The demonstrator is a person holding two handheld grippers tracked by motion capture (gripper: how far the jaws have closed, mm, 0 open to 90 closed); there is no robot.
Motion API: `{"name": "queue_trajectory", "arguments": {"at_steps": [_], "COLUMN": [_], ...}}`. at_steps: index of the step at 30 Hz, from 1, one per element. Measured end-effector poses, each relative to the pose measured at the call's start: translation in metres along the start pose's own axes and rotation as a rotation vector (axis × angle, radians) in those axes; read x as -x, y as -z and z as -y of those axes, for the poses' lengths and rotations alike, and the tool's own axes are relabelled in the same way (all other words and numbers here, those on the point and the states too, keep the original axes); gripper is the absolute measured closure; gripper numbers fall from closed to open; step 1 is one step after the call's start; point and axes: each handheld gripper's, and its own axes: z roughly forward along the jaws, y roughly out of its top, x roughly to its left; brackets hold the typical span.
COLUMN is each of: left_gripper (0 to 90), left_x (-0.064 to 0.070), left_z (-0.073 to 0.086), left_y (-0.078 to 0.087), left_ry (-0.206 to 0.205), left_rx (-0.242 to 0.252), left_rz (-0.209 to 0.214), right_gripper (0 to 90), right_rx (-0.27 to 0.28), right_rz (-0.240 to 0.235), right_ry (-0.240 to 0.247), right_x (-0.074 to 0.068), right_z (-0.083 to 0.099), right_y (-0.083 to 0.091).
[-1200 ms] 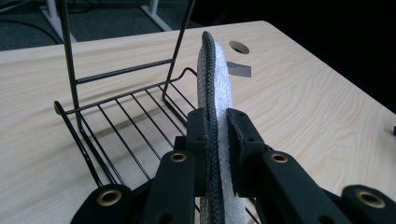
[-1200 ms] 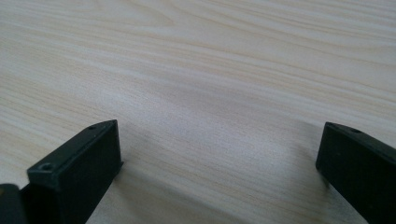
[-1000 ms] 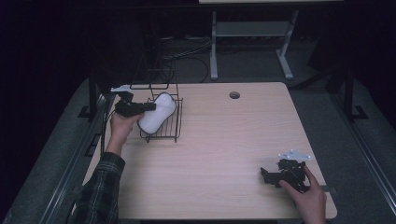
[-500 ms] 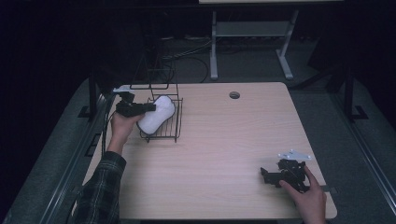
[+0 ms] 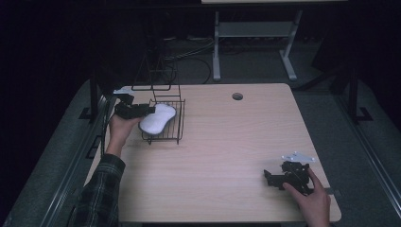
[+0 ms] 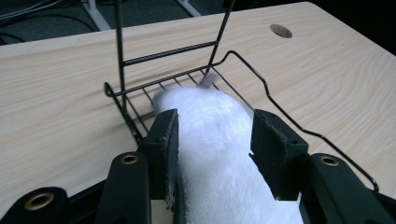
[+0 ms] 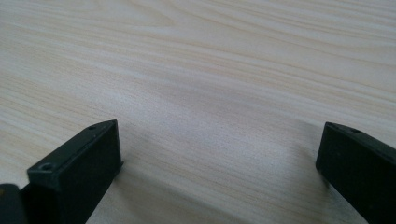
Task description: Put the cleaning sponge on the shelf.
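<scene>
A white fluffy soft item lies lengthwise in a small black wire basket at the table's left side. My left gripper comes in from the left and is shut on its near end. In the left gripper view both pads press the white fluffy item, my left gripper sits just inside the wire basket, and the far end of the item rests on the basket floor. Near the front right edge my right gripper rests in a hand. My right gripper is open wide over bare wood.
The light wooden table has a round cable hole near its far edge. A tall wire frame rises from the back of the basket. A grey stand and cables lie on the dark floor beyond.
</scene>
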Motion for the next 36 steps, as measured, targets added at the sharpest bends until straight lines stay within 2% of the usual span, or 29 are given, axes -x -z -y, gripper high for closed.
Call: {"name": "queue_trajectory", "arguments": {"at_steps": [2,8,9,10,12,15,19,26,36], "left_gripper": [51.2,66.2,66.2,73.8,78.3,79.5,80.5,89.7,89.9], "left_x": [0.000,0.003,0.004,0.008,0.012,0.019,0.026,0.030,0.032], "left_z": [0.002,0.010,0.011,0.015,0.019,0.025,0.031,0.032,0.028], "left_y": [0.004,0.009,0.010,0.010,0.009,0.005,-0.004,-0.011,-0.017], "left_ry": [-0.007,-0.021,-0.030,-0.052,-0.059,-0.090,-0.097,-0.092,-0.087], "left_rx": [-0.013,-0.004,-0.019,-0.024,-0.037,-0.079,-0.108,-0.105,-0.110], "left_rz": [-0.010,0.003,0.010,0.014,0.024,0.019,0.028,0.056,0.065], "right_gripper": [0.0,0.0,0.0,0.0,0.0,0.0,0.0,0.0,0.0], "right_rx": [0.000,0.000,0.000,0.000,0.000,0.000,0.000,0.000,0.000], "right_rz": [0.000,0.000,0.000,0.000,0.000,0.000,0.000,0.000,0.000], "right_ry": [0.000,0.000,0.000,0.000,0.000,0.000,0.000,0.000,0.000], "right_x": [0.000,0.000,0.000,0.000,0.000,0.000,0.000,0.000,0.000], "right_z": [0.000,0.000,0.000,0.000,0.000,0.000,0.000,0.000,0.000], "right_y": [0.000,0.000,0.000,0.000,0.000,0.000,0.000,0.000,0.000]}}
